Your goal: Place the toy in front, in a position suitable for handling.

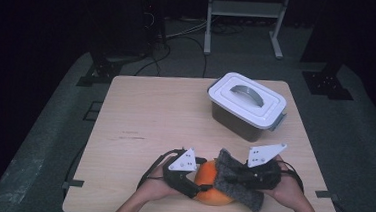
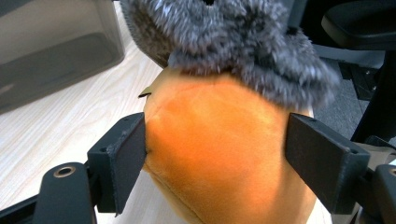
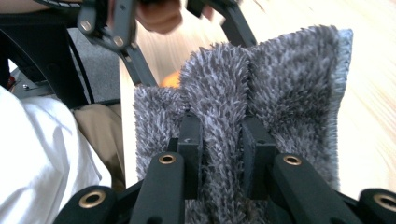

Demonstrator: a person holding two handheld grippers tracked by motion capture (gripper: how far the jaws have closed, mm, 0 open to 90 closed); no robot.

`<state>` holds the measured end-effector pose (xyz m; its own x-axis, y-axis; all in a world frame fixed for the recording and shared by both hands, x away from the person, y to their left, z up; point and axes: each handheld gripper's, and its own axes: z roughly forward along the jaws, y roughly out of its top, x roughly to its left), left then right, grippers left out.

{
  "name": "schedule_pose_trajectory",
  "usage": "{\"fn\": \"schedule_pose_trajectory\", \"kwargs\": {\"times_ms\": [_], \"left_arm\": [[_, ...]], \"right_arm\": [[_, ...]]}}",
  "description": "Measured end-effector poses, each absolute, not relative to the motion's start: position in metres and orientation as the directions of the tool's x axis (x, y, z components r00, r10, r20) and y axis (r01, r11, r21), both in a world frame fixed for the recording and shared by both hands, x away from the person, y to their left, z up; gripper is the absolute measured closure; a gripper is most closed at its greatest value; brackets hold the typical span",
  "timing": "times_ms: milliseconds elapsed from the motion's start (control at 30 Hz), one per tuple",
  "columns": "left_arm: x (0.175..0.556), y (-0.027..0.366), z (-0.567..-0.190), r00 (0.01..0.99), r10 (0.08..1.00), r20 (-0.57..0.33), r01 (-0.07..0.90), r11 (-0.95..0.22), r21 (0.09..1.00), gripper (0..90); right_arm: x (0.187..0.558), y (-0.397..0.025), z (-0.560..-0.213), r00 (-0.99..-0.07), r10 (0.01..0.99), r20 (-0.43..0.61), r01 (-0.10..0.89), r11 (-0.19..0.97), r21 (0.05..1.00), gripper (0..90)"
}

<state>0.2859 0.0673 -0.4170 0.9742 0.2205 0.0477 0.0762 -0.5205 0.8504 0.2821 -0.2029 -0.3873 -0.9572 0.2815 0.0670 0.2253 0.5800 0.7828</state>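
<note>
The orange plush ball [image 2: 219, 154] looks soft and light, with a velvety skin that gives under pressure; it should squash rather than slip, so a hold across its widest part suits it best. It rests on the bench [image 1: 155, 118] at the near edge, just in front of the person. The left tongs [image 2: 215, 163] straddle it there, one jaw pressed into its left flank and the other against its right, pinching the ball across its middle. Draped over the top of the ball lies a grey shaggy cloth [image 3: 261, 98], limp and fluffy, likely to sag and bunch wherever it is lifted. The right tongs [image 3: 223, 154] are closed on a raised fold of that cloth, gathering its pile between the jaws. Farther back on the bench, well apart from both, stands a lidded plastic box [image 1: 246, 106] with a handle on its white lid.
</note>
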Motion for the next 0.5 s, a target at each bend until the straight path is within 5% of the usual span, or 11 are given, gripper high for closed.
{"fn": "schedule_pose_trajectory", "kwargs": {"times_ms": [300, 500], "left_arm": [[0.2921, 0.0682, -0.4133, 0.968, 0.252, -0.016, 0.145, -0.501, 0.853, 13.4], [0.2857, 0.0633, -0.415, 0.982, 0.19, 0.015, 0.088, -0.525, 0.846, 22.1]], "right_arm": [[0.2852, -0.2089, -0.3928, -0.953, 0.279, 0.114, 0.26, 0.569, 0.78, 71.9], [0.2797, -0.203, -0.3831, -0.956, 0.288, 0.063, 0.223, 0.567, 0.793, 70.8]]}}
